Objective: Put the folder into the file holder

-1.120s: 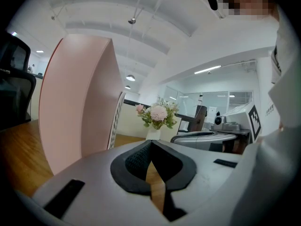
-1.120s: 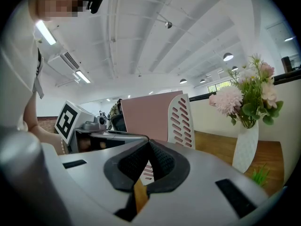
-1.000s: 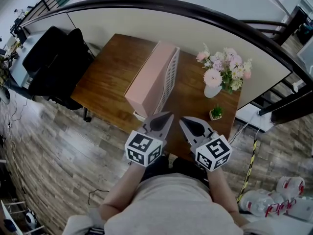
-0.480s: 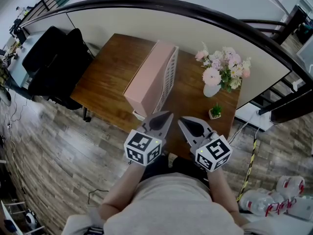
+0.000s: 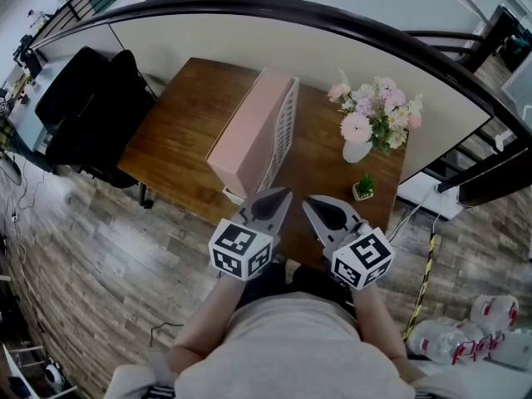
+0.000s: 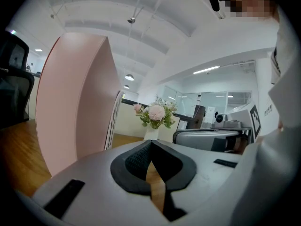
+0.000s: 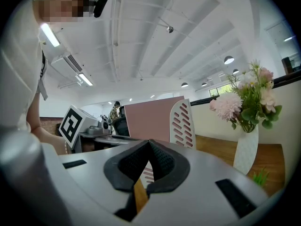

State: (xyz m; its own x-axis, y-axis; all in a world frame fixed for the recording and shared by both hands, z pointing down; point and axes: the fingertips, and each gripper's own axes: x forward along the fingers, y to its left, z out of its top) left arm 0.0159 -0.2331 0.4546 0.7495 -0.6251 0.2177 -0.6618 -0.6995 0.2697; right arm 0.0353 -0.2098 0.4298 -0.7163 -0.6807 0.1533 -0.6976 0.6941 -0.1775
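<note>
Folder point(image 5: 248, 135), pink, is shown standing upright in the white file holder point(image 5: 283, 131) on the wooden counter point(image 5: 179, 135).

The folder is set against the holder's slotted wall, near the counter's middle. A vase of flowers point(image 5: 370, 123) and a small potted plant point(image 5: 363, 189) are seen to its right. The left gripper point(image 5: 281, 196) and the right gripper point(image 5: 312, 204) are held side by side at the counter's near edge, apart from the folder. Each has its jaws pressed together on nothing. The placing is judged complete, and no further step appears to be left.
</note>
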